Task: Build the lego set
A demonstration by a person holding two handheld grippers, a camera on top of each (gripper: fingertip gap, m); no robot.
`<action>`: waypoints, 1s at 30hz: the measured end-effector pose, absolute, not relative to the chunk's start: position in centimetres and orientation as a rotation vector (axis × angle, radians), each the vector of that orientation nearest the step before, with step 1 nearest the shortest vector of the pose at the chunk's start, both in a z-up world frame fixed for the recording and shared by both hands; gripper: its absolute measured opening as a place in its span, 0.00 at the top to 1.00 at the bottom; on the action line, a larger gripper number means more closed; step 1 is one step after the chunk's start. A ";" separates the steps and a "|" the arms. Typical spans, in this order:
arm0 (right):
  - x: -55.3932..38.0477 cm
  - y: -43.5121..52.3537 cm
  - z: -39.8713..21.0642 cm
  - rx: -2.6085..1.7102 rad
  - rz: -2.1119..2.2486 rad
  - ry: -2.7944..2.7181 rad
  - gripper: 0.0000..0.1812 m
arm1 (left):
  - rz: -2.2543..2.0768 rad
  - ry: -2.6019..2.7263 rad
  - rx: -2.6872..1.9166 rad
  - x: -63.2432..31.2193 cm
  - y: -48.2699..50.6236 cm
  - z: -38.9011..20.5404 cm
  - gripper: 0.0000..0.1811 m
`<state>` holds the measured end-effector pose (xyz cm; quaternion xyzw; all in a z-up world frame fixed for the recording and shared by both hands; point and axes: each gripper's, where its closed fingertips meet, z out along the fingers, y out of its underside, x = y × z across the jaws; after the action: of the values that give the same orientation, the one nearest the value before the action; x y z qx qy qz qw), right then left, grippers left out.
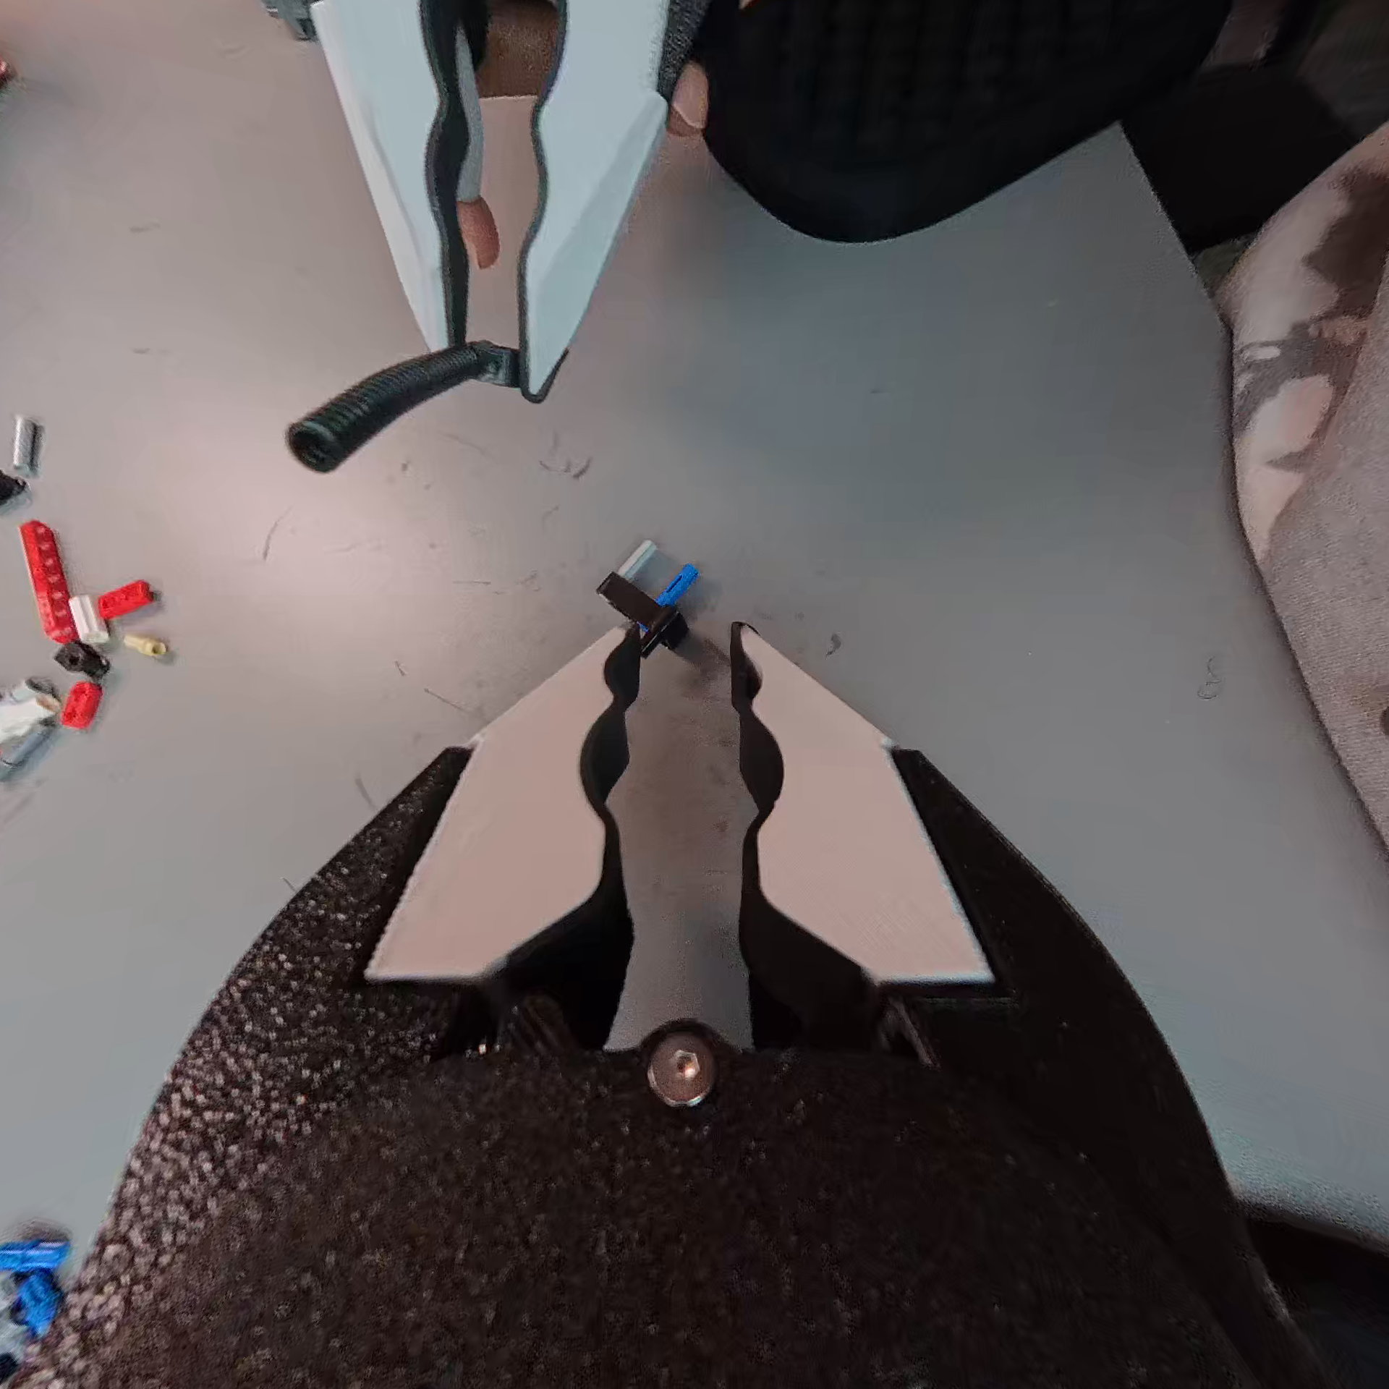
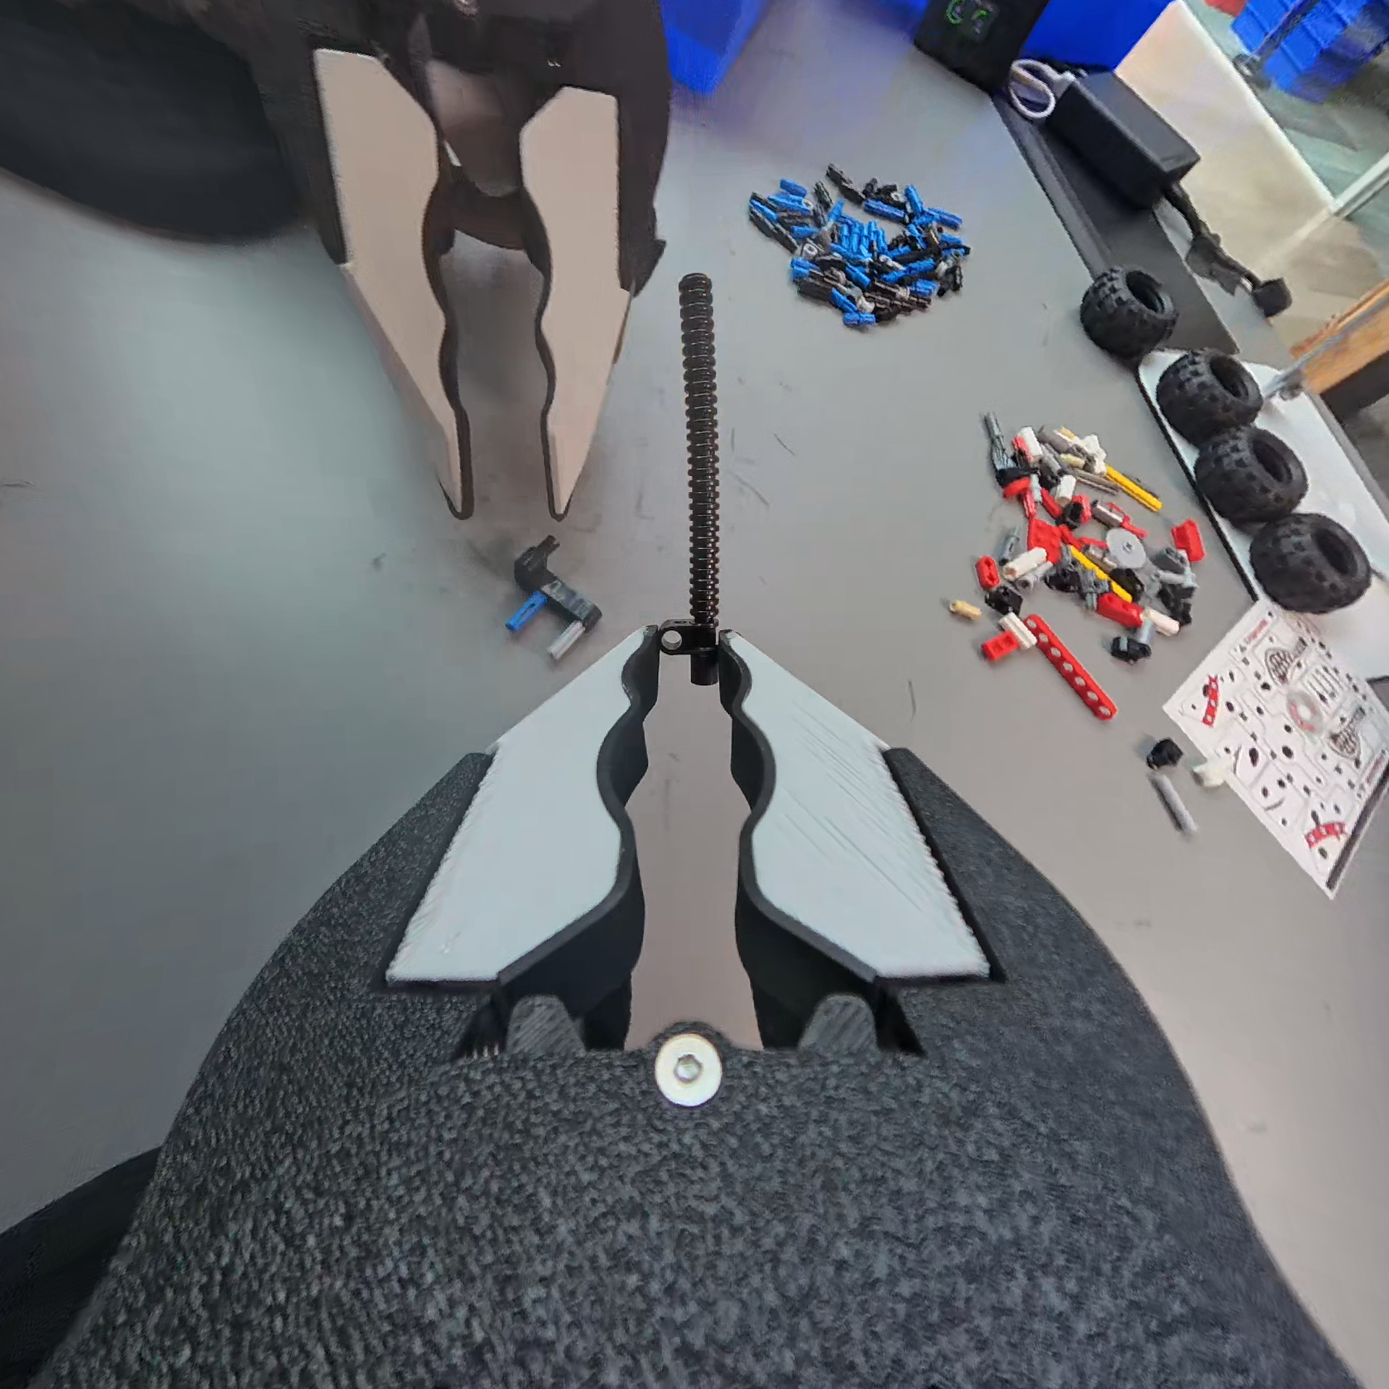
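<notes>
My right gripper (image 2: 690, 639) is shut on a black connector (image 2: 688, 640) at the end of a black ribbed hose (image 2: 699, 451), which sticks straight out ahead above the table. The right gripper (image 1: 492, 364) and hose (image 1: 376, 413) also show in the left wrist view. My left gripper (image 1: 685, 635) is open and empty, low over the grey table. A small assembly of black, blue and grey pieces (image 1: 650, 594) lies on the table just ahead of its left fingertip. In the right wrist view the assembly (image 2: 552, 597) lies just below the open left gripper (image 2: 511, 511).
A pile of blue and black pins (image 2: 864, 248), a pile of red, grey and yellow parts (image 2: 1082, 556), several black tyres (image 2: 1248, 473) and a sticker sheet (image 2: 1293, 744) lie to the right. A black power adapter (image 2: 1120, 143) sits at the back. A person's dark sleeve (image 1: 902, 113) is behind. The gap from one gripper's tips to the other's is roughly 8 centimetres.
</notes>
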<state>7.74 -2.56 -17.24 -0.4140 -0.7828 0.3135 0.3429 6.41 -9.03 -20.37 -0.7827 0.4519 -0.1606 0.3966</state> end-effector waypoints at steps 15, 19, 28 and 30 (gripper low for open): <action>9.3 -6.3 -15.9 -0.910 0.982 -2.010 0.92 | -0.799 0.987 -2.183 7.1 -8.6 -21.5 0.94; 8.5 -8.5 -16.8 -0.714 0.869 -2.139 0.92 | -1.039 0.830 -2.231 6.8 -8.6 -20.4 0.94; 7.1 -9.1 -19.5 -0.662 0.843 -2.304 0.92 | -1.206 0.807 -2.296 6.7 -9.2 -21.0 0.94; 7.0 -9.0 -19.7 -0.652 0.824 -2.326 0.92 | -1.230 0.812 -2.297 6.6 -9.3 -21.0 0.94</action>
<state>7.02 -9.02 -19.75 -0.2445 -0.8721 0.3090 0.2902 6.63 -9.30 -20.96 -0.8238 0.2912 -0.4411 0.2050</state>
